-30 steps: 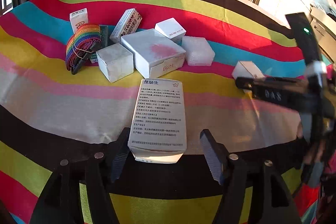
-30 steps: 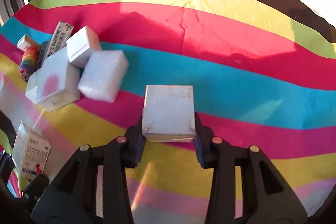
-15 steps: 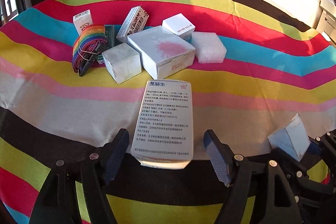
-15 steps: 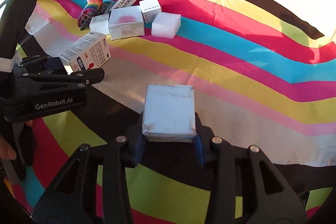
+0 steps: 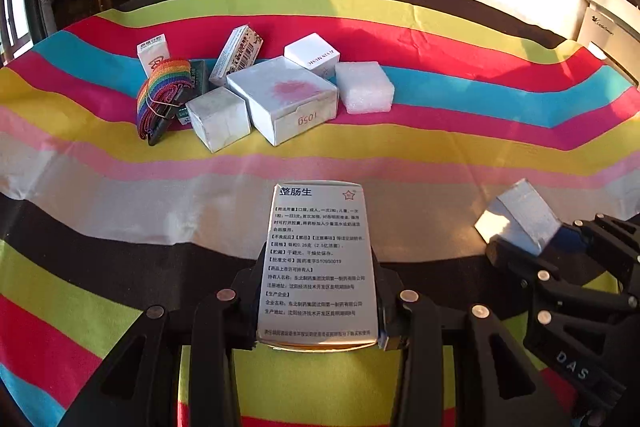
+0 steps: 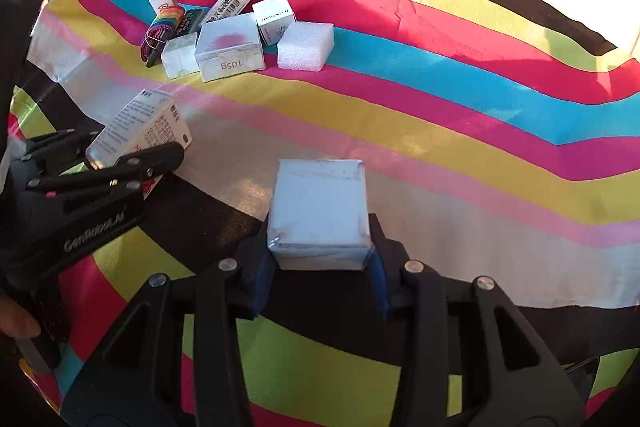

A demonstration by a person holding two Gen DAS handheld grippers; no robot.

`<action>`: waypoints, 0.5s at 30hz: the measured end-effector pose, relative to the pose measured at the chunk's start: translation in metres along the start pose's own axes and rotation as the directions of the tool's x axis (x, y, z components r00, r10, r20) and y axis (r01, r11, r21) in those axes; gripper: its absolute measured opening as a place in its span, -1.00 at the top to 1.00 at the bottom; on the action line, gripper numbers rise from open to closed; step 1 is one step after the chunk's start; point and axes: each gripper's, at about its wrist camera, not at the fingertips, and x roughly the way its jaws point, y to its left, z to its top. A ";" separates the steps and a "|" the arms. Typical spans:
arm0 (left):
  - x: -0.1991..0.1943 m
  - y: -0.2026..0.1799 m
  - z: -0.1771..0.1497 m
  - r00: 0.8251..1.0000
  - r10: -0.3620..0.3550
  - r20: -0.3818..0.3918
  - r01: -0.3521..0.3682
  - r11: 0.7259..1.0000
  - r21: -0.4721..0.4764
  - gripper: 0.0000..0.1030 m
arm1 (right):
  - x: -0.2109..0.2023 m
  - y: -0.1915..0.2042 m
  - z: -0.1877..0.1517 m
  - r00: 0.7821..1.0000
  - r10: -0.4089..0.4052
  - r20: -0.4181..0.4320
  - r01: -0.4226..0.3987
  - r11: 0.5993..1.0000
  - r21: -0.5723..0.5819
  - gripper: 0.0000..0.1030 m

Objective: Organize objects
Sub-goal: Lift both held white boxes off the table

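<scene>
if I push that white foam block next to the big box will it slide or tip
The white foam block is low and wide, lying flat, so it should slide, not tip. It looks very light and squashy. The striped cloth under it may wrinkle.

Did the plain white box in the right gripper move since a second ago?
Yes. The plain white box, clamped in the right gripper, came away from the foam block toward the cloth's near black stripe.

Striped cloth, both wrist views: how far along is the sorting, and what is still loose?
Done: a cluster at the far side, around the large white box, with the foam block and rainbow strap. In hand: the left gripper is closing on the medicine box; the right gripper is shut on the plain white box. Left: adding both to the cluster; nothing else lies loose.
</scene>
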 end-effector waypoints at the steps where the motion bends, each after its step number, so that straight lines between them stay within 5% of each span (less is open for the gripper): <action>1: -0.001 0.002 -0.002 1.000 -0.002 -0.006 0.002 1.000 -0.007 0.21 | 0.000 0.000 0.000 1.000 -0.002 0.000 0.002 1.000 -0.001 0.14; 15: 0.001 0.006 -0.002 1.000 0.008 -0.013 -0.008 0.999 -0.035 0.16 | 0.002 -0.001 0.001 1.000 -0.005 0.002 0.005 1.000 0.015 0.14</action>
